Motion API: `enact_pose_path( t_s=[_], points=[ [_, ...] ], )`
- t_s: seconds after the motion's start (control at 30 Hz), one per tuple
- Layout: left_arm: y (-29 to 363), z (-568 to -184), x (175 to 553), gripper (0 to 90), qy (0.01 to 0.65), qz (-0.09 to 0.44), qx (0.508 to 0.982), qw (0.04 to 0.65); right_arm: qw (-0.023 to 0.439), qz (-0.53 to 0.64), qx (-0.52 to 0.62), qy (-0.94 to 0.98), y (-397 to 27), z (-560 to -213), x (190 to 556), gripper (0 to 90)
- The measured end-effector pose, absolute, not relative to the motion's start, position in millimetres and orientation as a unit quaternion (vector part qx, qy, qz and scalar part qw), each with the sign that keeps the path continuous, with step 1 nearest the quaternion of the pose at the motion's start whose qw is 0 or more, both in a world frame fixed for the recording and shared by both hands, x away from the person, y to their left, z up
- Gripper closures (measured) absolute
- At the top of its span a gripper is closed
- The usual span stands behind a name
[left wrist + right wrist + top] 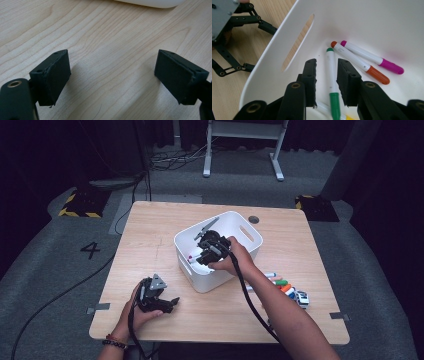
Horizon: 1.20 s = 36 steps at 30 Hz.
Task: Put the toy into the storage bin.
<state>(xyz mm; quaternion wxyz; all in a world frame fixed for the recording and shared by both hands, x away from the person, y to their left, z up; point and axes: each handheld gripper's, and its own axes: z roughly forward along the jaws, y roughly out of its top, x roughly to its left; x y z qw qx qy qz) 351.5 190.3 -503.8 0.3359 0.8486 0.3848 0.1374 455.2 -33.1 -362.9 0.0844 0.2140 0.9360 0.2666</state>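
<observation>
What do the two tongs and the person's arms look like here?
Both tongs are black, built of pinned bar links with brass-coloured rivets. The left tongs carry a grey three-cornered plate; their pads are flat black foam blocks with frayed edges. A black cable trails from the right tongs along the forearm. Arms are bare; a beaded bracelet sits on the left wrist.

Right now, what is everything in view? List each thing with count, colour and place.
bin: one, white, middle of the table, slot handles in its walls.
markers in the bin: at least three; green marker between the right gripper's jaws, orange marker, magenta marker, on the bin floor.
markers on the table: several, mixed colours, right of the bin.
table: one, light wood.
desk frame: one, white, on the floor beyond the table.
left gripper: black, jaws wide open, resting on the table.
right gripper: black, inside the bin, jaws slightly apart around the green marker.
</observation>
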Motion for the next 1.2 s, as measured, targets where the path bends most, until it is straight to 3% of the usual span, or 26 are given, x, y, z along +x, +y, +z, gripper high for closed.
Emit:
enact_pose_path(
  t_s=[0.57, 0.6, 0.77, 0.8, 1.2],
  points=[
    [190.2, -503.8, 351.4, 13.5, 0.385, 0.137, 0.848, 0.336, 0.106, 0.370, 0.204, 0.900, -136.4, -321.9, 415.0, 63.0],
    [190.2, -503.8, 351.5, 13.5, 0.385, 0.137, 0.848, 0.336, 0.109, 0.379, 0.211, 0.894, -161.2, -325.5, 405.6, 62.6],
    [190.2, -503.9, 351.4, 13.5, 0.386, 0.137, 0.848, 0.337, 0.115, 0.387, 0.227, 0.886, -193.8, -336.4, 391.9, 61.7],
    [190.2, -503.8, 351.4, 13.5, 0.386, 0.137, 0.848, 0.336, 0.124, 0.394, 0.241, 0.878, -219.9, -349.3, 378.0, 60.9],
    [189.7, -503.8, 351.4, 13.5, 0.387, 0.138, 0.848, 0.336, 0.099, 0.373, 0.237, 0.891, -293.9, -425.7, 324.2, 55.8]
  ],
)
